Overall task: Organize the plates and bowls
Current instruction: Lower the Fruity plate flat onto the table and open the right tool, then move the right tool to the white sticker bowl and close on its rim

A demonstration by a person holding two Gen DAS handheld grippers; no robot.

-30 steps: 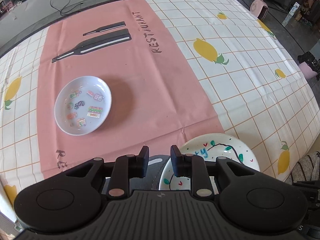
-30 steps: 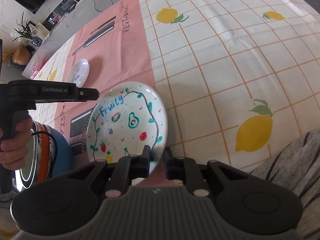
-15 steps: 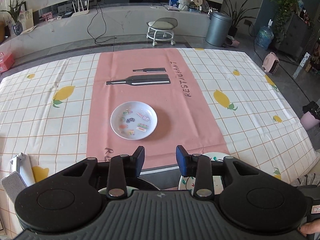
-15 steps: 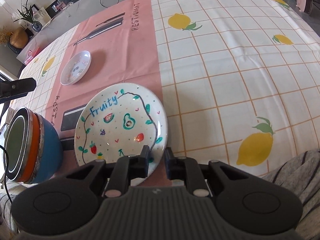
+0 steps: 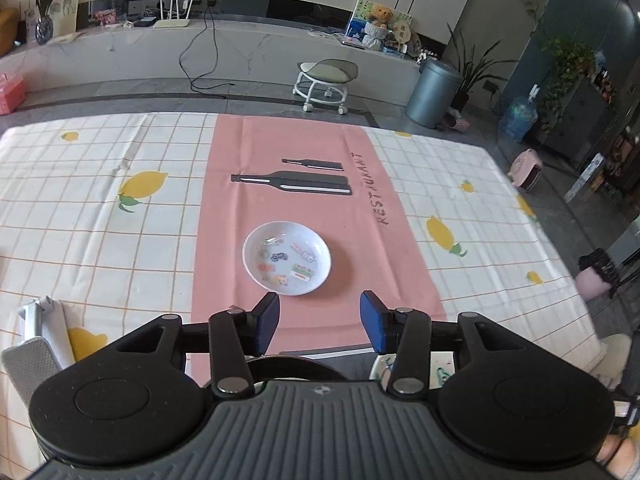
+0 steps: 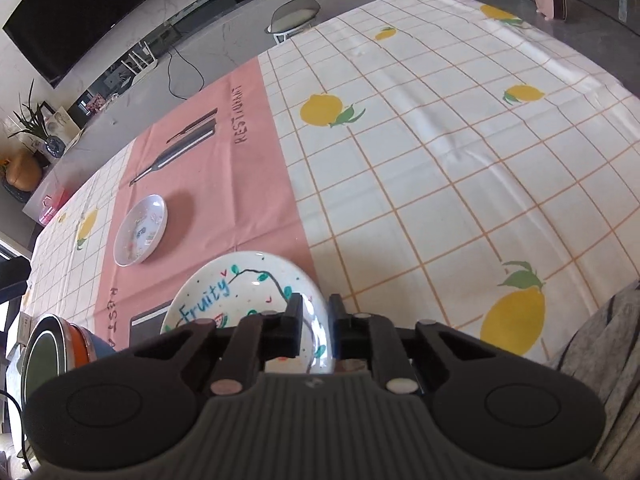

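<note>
A small white plate with sticker pictures (image 5: pixel 287 263) (image 6: pixel 140 229) lies on the pink runner in mid-table. My left gripper (image 5: pixel 319 322) hovers short of it, jaws opening, nothing between them. My right gripper (image 6: pixel 315 320) is shut on the rim of a white "Fruity" plate (image 6: pixel 224 292), which it holds tilted near the table's front edge. A sliver of that plate (image 5: pixel 383 364) shows under the left gripper. A blue and orange bowl (image 6: pixel 60 344) with a dark inside stands to the left of the Fruity plate; its dark rim (image 5: pixel 288 362) peeks out beneath the left fingers.
A lemon-print checked tablecloth (image 5: pixel 100 216) (image 6: pixel 440 152) covers the table. A grey and white object (image 5: pixel 30 344) lies at the front left edge. Grey striped fabric (image 6: pixel 600 340) sits at the right edge. Beyond the table are a stool (image 5: pixel 326 80) and a bin (image 5: pixel 434 92).
The left gripper has lifted and drawn back, so the view now takes in the whole table, and its jaws have spread wider. The right gripper has tipped up while keeping the Fruity plate.
</note>
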